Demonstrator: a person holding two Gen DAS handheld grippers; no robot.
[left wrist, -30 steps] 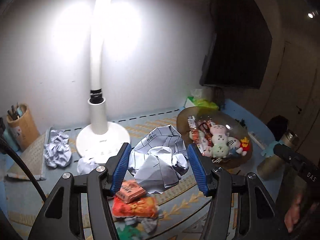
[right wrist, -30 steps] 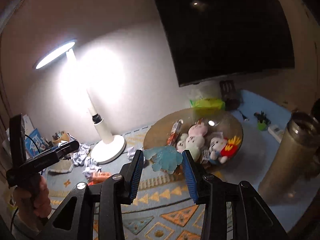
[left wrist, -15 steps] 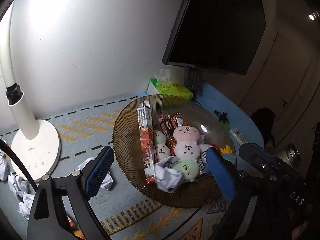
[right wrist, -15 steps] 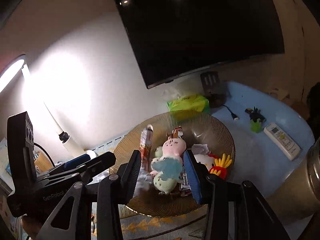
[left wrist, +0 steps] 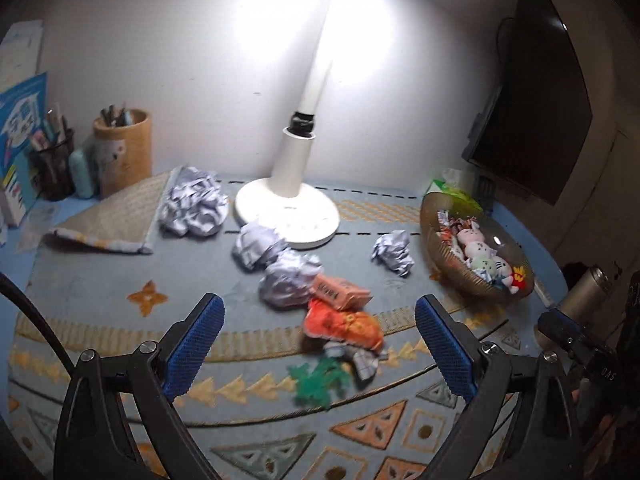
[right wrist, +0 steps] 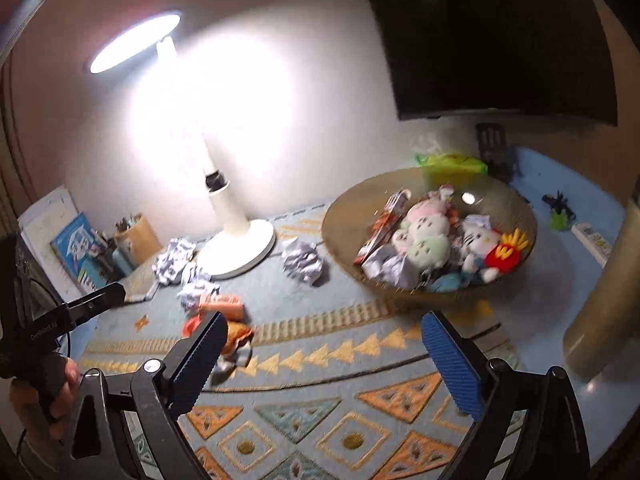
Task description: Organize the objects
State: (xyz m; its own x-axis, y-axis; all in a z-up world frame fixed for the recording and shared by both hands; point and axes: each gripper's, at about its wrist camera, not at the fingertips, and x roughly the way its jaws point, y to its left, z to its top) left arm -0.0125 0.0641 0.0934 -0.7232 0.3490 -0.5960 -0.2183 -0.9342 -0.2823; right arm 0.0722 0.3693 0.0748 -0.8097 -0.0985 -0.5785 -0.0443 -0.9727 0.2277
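My left gripper (left wrist: 320, 344) is open and empty above the patterned mat. Just beyond it lie an orange snack packet (left wrist: 340, 324), an orange box (left wrist: 340, 292), a green toy (left wrist: 320, 380) and several crumpled paper balls (left wrist: 288, 284). My right gripper (right wrist: 324, 360) is open and empty, near the front of the brown bowl (right wrist: 344, 208). The bowl holds plush toys (right wrist: 428, 236), snack sticks, a crumpled paper (right wrist: 384, 268) and a light blue toy (right wrist: 448, 280). The bowl also shows in the left wrist view (left wrist: 436, 240).
A white desk lamp (left wrist: 288, 208) stands at the back middle. Pen holders (left wrist: 124, 152) and a folded mat (left wrist: 116, 216) are at the back left. A metal flask (right wrist: 604, 300) stands at the right. A green tissue pack (right wrist: 452, 164) and a remote (right wrist: 592, 240) lie behind the bowl.
Both grippers opened: crumpled paper and light blue toy now lie in the bowl. Both grippers pulled back from the bowl; the left swung left over the mat clutter.
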